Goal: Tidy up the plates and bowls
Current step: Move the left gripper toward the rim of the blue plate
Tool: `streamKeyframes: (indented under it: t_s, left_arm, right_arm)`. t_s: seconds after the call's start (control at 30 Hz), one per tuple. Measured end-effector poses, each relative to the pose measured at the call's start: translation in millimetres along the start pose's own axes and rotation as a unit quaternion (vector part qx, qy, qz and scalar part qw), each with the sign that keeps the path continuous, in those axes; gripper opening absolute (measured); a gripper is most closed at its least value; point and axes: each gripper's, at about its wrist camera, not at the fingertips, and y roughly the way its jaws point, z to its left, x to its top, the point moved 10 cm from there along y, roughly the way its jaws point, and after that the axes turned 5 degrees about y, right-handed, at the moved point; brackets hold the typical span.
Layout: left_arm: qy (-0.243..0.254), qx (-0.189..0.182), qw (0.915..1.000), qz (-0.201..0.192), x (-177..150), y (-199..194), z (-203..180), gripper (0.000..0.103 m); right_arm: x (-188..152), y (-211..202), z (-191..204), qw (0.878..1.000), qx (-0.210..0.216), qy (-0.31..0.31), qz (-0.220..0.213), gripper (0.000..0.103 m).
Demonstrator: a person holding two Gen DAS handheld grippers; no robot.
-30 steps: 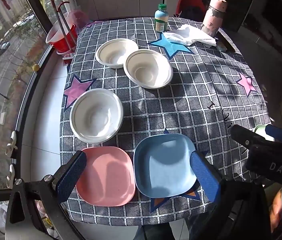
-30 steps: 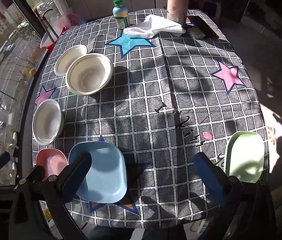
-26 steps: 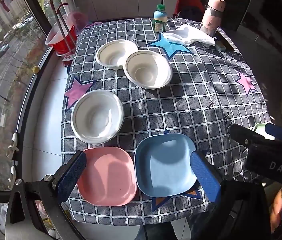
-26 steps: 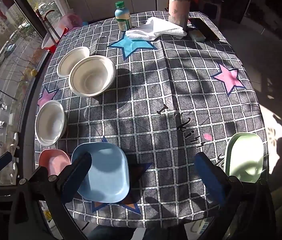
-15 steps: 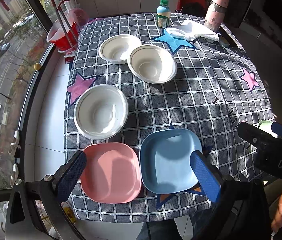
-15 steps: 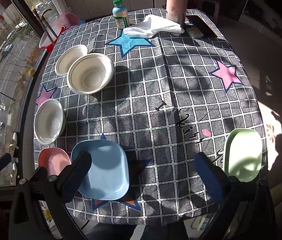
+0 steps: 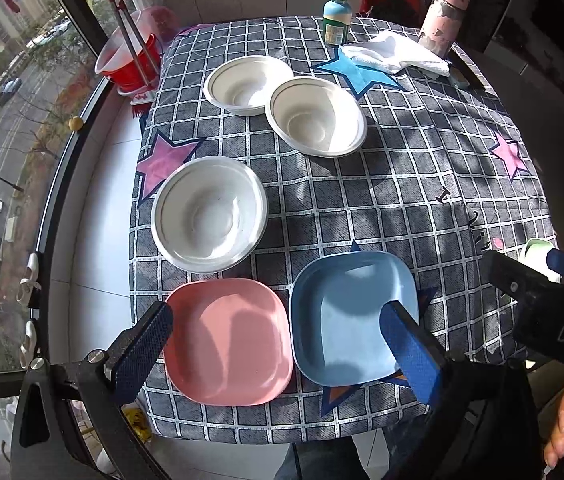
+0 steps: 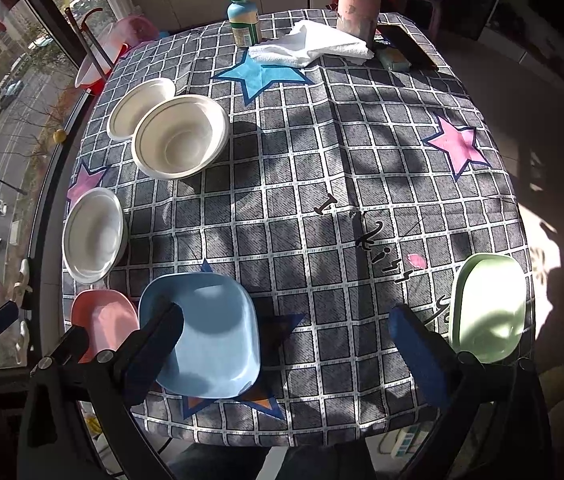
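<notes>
- My left gripper (image 7: pixel 277 340) is spread wide and holds nothing, above the near table edge over the pink plate (image 7: pixel 225 336) and blue plate (image 7: pixel 352 314), which lie side by side.
- My right gripper (image 8: pixel 286 340) is also spread and empty, between the blue plate (image 8: pixel 205 334) and the green plate (image 8: pixel 488 306) at the near right corner.
- Three white bowls sit on the checked tablecloth (image 8: pixel 322 184): one (image 7: pixel 209 214) just beyond the pink plate, two (image 7: pixel 316 122) (image 7: pixel 247 85) farther back, touching.

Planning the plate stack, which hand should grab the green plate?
Right. The green plate lies just beside the open right gripper, while the left gripper hovers over the pink plate.
</notes>
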Motion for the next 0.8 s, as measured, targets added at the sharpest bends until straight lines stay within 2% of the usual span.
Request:
streamKeyframes:
  t_s: [0.6,0.8]
  left_arm:
    - [-0.012,-0.005,0.9979,0.064,-20.2,34.2,1.6,0.103]
    - [-0.005,0.001,0.9976,0.070,-21.8,45.6,-0.1,0.103]
  right_arm:
    - [-14.3,33.1,-0.9,0.999,-0.010,-0.007,0.044,0.103]
    - [-21.1,47.7,-2.8,0.998,-0.020,-0.013,0.056,0.103]
